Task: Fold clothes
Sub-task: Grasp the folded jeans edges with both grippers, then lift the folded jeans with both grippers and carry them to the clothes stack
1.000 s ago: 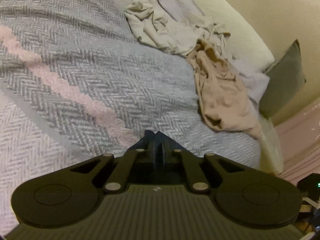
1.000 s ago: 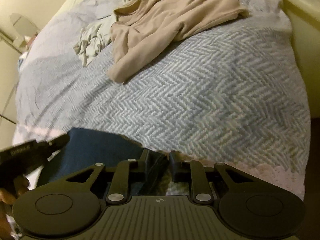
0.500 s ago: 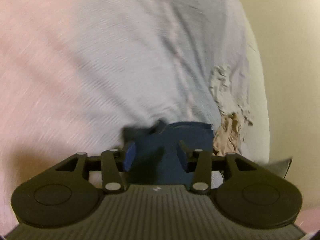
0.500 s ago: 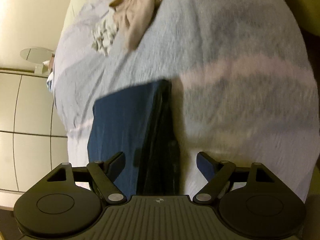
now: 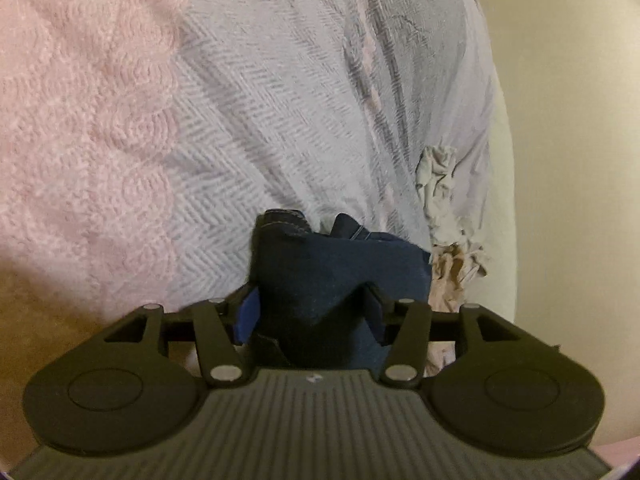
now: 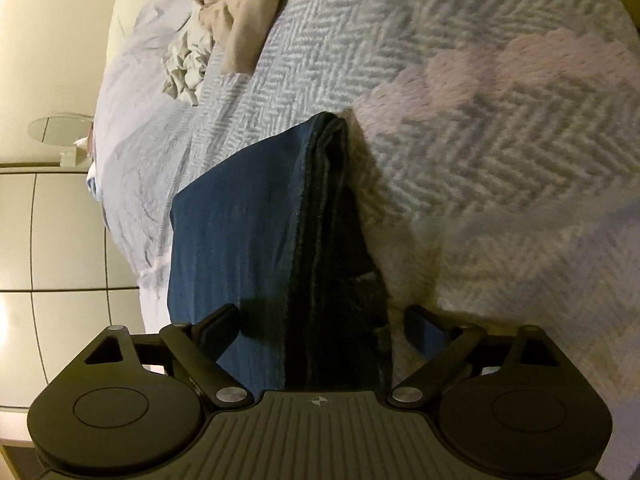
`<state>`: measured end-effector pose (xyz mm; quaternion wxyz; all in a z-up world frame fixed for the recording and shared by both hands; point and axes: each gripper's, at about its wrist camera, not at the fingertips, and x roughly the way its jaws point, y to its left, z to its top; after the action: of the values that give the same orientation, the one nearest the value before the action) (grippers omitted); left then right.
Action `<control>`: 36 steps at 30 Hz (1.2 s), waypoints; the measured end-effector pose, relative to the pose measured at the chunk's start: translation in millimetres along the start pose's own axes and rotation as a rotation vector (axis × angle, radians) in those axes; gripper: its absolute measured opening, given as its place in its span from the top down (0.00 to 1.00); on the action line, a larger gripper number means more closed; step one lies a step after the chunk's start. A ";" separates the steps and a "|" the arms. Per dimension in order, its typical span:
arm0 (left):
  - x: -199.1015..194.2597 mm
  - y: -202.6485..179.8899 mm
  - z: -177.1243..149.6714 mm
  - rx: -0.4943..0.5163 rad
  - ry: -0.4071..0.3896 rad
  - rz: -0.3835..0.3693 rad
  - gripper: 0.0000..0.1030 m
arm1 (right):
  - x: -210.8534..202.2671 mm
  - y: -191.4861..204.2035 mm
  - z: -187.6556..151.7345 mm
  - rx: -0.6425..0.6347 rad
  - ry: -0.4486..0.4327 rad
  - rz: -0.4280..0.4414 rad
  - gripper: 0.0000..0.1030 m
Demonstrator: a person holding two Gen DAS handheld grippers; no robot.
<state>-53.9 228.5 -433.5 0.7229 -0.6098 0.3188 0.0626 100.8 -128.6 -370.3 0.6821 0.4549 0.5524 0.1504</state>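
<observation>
L gripper (image 5: 312, 312) jaws opening, navy garment (image 5: 340, 276) bunched between its fingers; blue pad on one side looks just clear of the cloth, other side can't tell for sure. R gripper (image 6: 322, 322) spread as wide as it goes, holding nothing, fingers straddling the folded edge of the navy garment (image 6: 240, 240) w/o pressing it. Garment lies flat on the bed, on the grey herringbone blanket (image 6: 460, 160), fold stacked thick along its R side, smooth face to the L. Pink scalloped border (image 5: 80, 120) of the blanket runs just beside it. Further up the bed, well apart: tan garment (image 6: 244, 20) and crumpled pale garment (image 6: 188, 64), touching each other, loose. Nothing btwn grippers and that pile but bare blanket. Plenty of open blanket ahead and to the R in R wrist view. L side there: bed edge drops off close to the navy piece, cream drawer fronts (image 6: 52, 220) beyond, small round mirror (image 6: 56, 130) on top. Plain wall (image 5: 568, 200) flanks the far side of the bed in L wrist view.
</observation>
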 end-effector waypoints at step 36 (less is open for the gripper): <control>-32.6 29.2 -0.9 -0.046 -0.103 -0.081 0.72 | 34.9 8.6 -26.1 -0.042 0.080 0.052 0.55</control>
<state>-94.0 244.7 -440.6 0.7261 -0.6345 0.2549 0.0719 92.1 -87.4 -384.4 0.6647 0.4486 0.5638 0.1976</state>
